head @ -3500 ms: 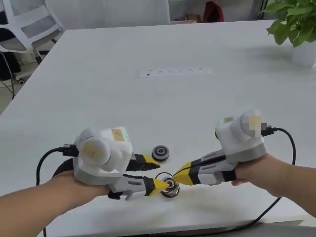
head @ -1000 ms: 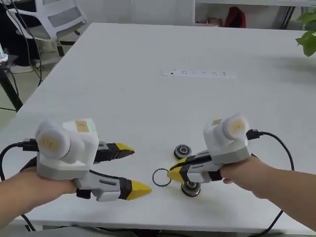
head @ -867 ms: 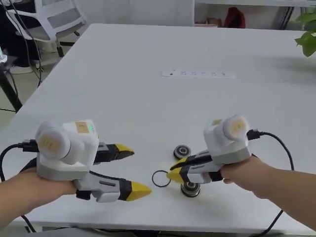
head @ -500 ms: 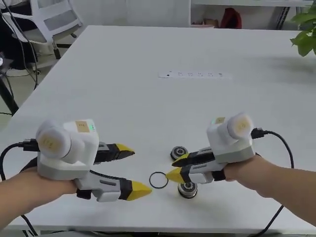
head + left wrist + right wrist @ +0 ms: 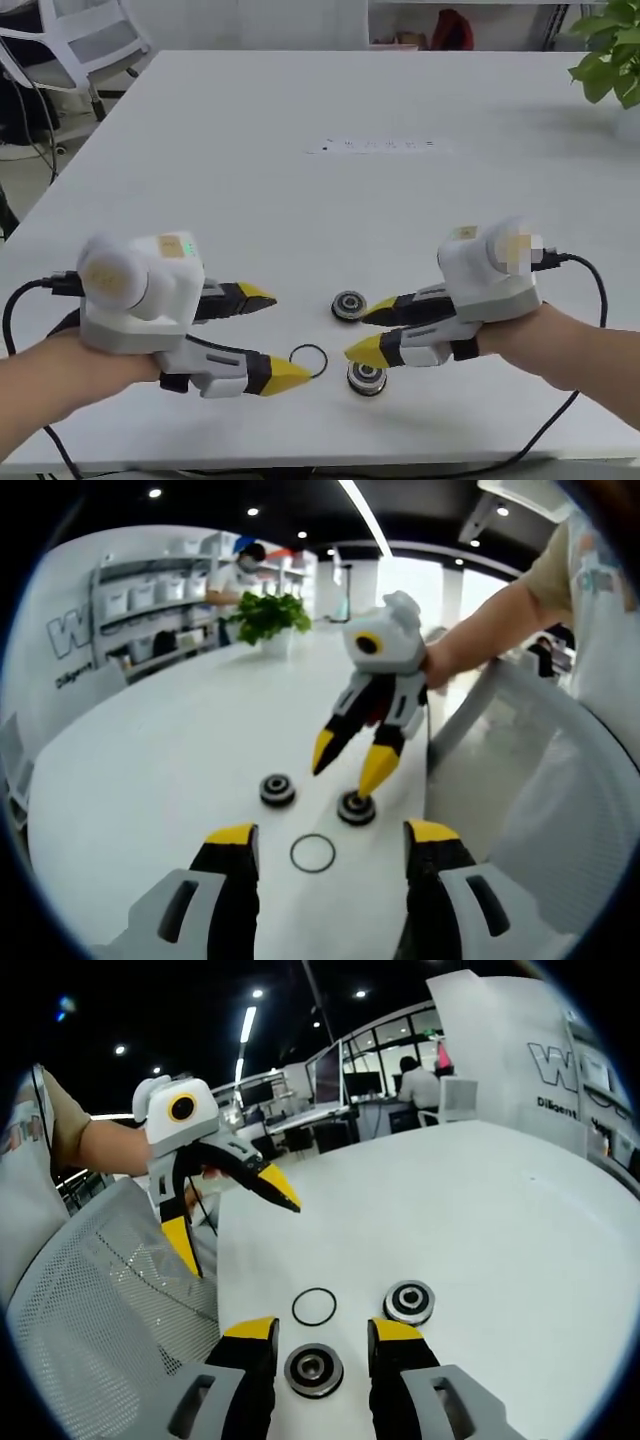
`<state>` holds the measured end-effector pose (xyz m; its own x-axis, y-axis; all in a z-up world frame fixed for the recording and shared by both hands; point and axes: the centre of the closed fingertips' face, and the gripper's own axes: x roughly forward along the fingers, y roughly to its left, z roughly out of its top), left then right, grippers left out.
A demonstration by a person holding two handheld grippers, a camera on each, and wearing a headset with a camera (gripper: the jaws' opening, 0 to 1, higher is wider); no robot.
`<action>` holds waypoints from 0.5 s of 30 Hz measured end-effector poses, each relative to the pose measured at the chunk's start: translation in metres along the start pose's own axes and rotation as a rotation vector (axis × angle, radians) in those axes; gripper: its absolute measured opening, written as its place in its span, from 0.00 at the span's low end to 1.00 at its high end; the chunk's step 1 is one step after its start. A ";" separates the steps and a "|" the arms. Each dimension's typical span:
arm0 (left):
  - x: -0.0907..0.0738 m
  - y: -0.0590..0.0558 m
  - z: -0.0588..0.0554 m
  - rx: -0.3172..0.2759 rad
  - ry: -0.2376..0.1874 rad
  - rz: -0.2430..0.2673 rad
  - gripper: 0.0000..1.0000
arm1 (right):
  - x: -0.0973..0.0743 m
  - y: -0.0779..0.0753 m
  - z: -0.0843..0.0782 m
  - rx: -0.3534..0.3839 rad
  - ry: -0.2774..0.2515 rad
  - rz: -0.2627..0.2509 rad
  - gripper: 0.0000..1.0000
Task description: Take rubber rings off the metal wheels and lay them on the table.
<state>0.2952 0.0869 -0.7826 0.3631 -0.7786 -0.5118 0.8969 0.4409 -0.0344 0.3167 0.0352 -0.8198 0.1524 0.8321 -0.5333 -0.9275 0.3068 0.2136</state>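
Note:
A thin black rubber ring lies flat on the white table, loose, between the two grippers. It lies just ahead of the left gripper's jaws as the ring in the left gripper view. A dark-rimmed metal wheel sits behind it, and a shinier wheel lies under my right gripper's lower jaw. My right gripper is open and holds nothing; in its own view the gripper has the near wheel between its jaws. My left gripper is open and holds nothing.
A white power strip lies mid-table. A potted plant stands at the far right, and an office chair at the far left. The table's front edge runs just below the grippers, with cables trailing off it.
My right gripper, shut at the ring a second ago, has opened and drawn back slightly. The ring now lies loose on the table. The left gripper has stayed open.

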 end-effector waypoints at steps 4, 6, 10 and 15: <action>0.007 -0.002 0.003 0.006 0.002 -0.012 0.59 | -0.007 -0.001 -0.006 -0.008 0.004 -0.003 0.36; 0.009 -0.002 0.004 0.009 0.004 -0.014 0.59 | -0.011 -0.003 -0.009 -0.013 0.009 -0.004 0.37; 0.016 -0.002 0.004 0.015 0.014 -0.027 0.58 | -0.015 -0.003 -0.016 -0.013 0.015 0.002 0.37; 0.025 -0.004 0.004 0.021 0.026 -0.041 0.57 | -0.016 -0.003 -0.024 -0.026 0.030 0.006 0.37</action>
<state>0.3021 0.0641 -0.7918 0.3198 -0.7838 -0.5323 0.9161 0.3991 -0.0374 0.3090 0.0098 -0.8309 0.1371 0.8197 -0.5562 -0.9370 0.2894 0.1955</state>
